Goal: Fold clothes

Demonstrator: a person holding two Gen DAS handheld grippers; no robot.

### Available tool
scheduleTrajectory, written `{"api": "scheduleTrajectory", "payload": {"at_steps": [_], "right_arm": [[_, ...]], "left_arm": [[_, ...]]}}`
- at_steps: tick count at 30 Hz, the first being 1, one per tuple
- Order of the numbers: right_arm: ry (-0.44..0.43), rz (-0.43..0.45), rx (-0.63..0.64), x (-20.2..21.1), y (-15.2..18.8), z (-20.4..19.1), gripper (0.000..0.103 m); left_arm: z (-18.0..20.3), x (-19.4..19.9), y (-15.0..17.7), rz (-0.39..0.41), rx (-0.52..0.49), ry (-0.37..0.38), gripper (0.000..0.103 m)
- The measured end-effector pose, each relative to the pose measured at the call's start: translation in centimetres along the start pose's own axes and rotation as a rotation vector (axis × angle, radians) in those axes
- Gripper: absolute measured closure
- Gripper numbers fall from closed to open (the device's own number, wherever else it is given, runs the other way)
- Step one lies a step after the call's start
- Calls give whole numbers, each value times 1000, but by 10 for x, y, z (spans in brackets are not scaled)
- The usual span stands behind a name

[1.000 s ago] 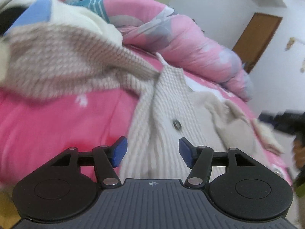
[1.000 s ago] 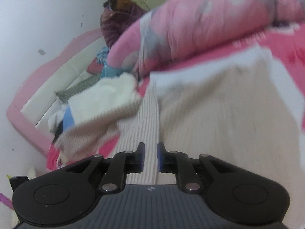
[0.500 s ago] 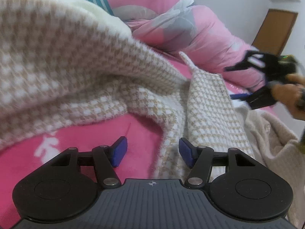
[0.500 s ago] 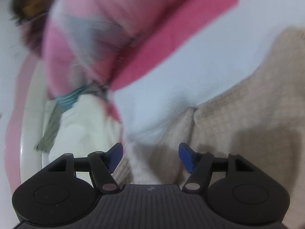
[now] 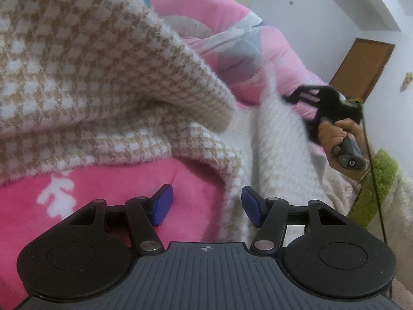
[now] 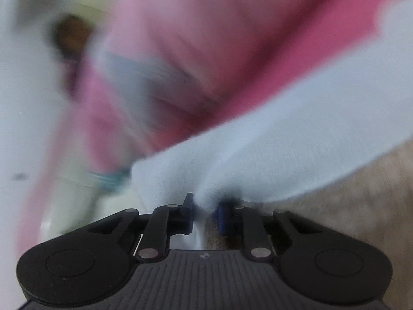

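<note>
Right, jaws first. Our left gripper [image 5: 205, 205] has its blue pads standing well apart, nothing pinched; the edge of the houndstooth cardigan [image 5: 90, 77] runs down between them, closer to the pad at 3 o'clock, but no pad presses on it. Our right gripper [image 6: 205, 213] is nearly together, jaws have just been closing, and the pads are clamped on a bunched fold of white fabric [image 6: 258, 160], which looks like the cardigan's pale inner side. That view is v. blurred, so we can't say more abt the fabric than colour and bunching.

Vs a sec ago: the left view had a cream ribbed garment w/ a button dead ahead; now the houndstooth knit fills 9 to 12 o'clock and drapes low over the pink bedsheet [image 5: 116, 188]. Left opening is unchanged. Half a sec back the right jaws stood wide w/ nothing between them; now they've bitten cloth. The right gripper also shows in the left view at 2 o'clock [image 5: 296, 98], w/ a hand [image 5: 333, 134] round its grip, at the far edge of the knit.

The cardigan: beige-and-white check, fuzzy, heaped in thick folds on the bed, one panel stretching away toward 2 o'clock. Behind it at 12 to 1 o'clock lies a pink duvet [image 5: 232, 38]; a brown door [image 5: 361, 67] sits at 2 o'clock.
</note>
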State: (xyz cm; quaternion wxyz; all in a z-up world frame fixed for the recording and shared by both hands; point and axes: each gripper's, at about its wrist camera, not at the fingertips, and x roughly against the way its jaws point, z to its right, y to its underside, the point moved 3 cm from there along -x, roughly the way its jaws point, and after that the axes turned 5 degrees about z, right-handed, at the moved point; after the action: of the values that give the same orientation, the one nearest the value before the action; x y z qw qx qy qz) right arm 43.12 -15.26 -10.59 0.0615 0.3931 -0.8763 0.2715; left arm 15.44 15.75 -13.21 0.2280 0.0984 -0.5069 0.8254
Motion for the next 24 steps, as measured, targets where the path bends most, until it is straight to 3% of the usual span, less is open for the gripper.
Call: {"api": "scheduleTrajectory", "payload": {"at_steps": [2, 7, 10, 13, 15, 17, 19, 20, 24], "right_arm": [[-70, 25, 40, -5, 1, 2, 84], [76, -113, 81, -64, 12, 42, 84], [62, -142, 82, -80, 9, 40, 84], [100, -219, 102, -89, 4, 36, 83], [141, -301, 52, -85, -6, 33, 76], [186, -374, 13, -77, -18, 28, 60], [202, -367, 26, -57, -34, 18, 35], [207, -359, 36, -46, -43, 11, 28], [167, -272, 155, 24, -68, -18, 27]], "left_arm": [[1, -1, 2, 0, -10, -10, 44], [3, 0, 4, 1, -28, -22, 44], [2, 1, 5, 3, -26, -24, 44], [2, 2, 7, 0, -28, -27, 44], [3, 4, 9, 1, -26, -26, 44], [3, 3, 8, 2, -23, -24, 44], [4, -2, 4, 2, -19, -23, 44], [4, -2, 4, 2, -17, -22, 44], [4, -6, 4, 2, -10, -20, 44]]}}
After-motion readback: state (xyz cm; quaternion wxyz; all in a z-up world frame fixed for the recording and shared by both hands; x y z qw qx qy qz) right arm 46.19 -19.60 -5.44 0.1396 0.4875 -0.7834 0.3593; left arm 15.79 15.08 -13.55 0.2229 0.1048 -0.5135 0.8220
